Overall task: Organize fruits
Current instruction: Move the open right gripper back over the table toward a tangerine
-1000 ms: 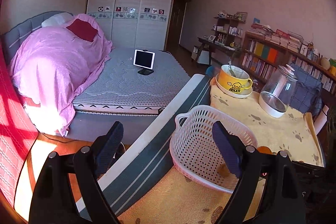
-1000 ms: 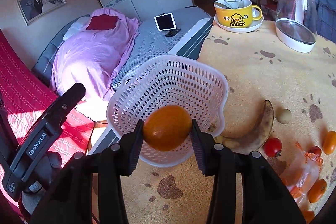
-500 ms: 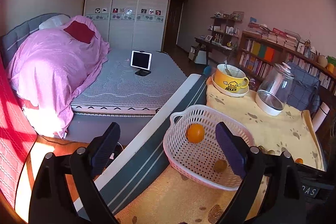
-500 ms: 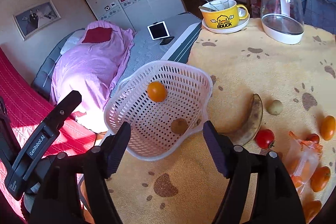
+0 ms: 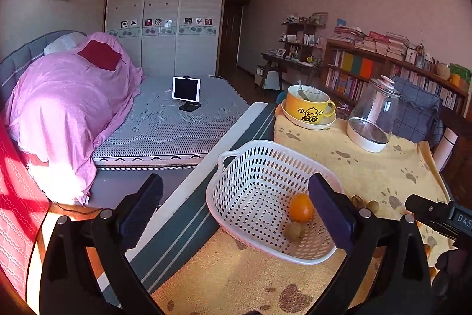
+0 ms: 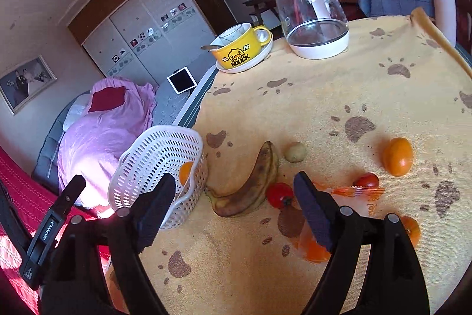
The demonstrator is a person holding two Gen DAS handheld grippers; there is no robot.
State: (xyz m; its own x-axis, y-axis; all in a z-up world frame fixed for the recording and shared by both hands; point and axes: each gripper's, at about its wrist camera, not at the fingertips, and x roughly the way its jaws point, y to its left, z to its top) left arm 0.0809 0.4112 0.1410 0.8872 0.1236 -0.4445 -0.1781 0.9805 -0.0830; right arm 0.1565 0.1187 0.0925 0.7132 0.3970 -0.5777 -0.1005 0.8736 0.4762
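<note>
A white perforated basket (image 5: 250,167) (image 6: 153,155) sits at the table's left edge on a yellow paw-print cloth (image 6: 324,96). Inside it lie an orange (image 5: 301,207) (image 6: 185,171) and a small brown fruit (image 5: 293,231). My left gripper (image 5: 236,208) hangs open just before the basket, holding nothing. My right gripper (image 6: 233,208) is open and empty above a browned banana (image 6: 250,185) and a red tomato (image 6: 279,194). A pale round fruit (image 6: 295,151), another orange (image 6: 398,156), a second tomato (image 6: 366,180) and an orange net bag of fruit (image 6: 312,247) lie to the right.
At the table's far side stand a yellow mug on a saucer (image 6: 239,52) (image 5: 309,108) and a glass kettle (image 6: 309,14) (image 5: 373,120). A bed with a pink cover (image 5: 65,105) and a tablet (image 5: 185,89) lies left of the table. Bookshelves (image 5: 383,70) line the right wall.
My right gripper opened and let the orange fall into the basket, then drew back and swung right over the banana and tomatoes. The orange has rolled to rest beside the brown fruit.
</note>
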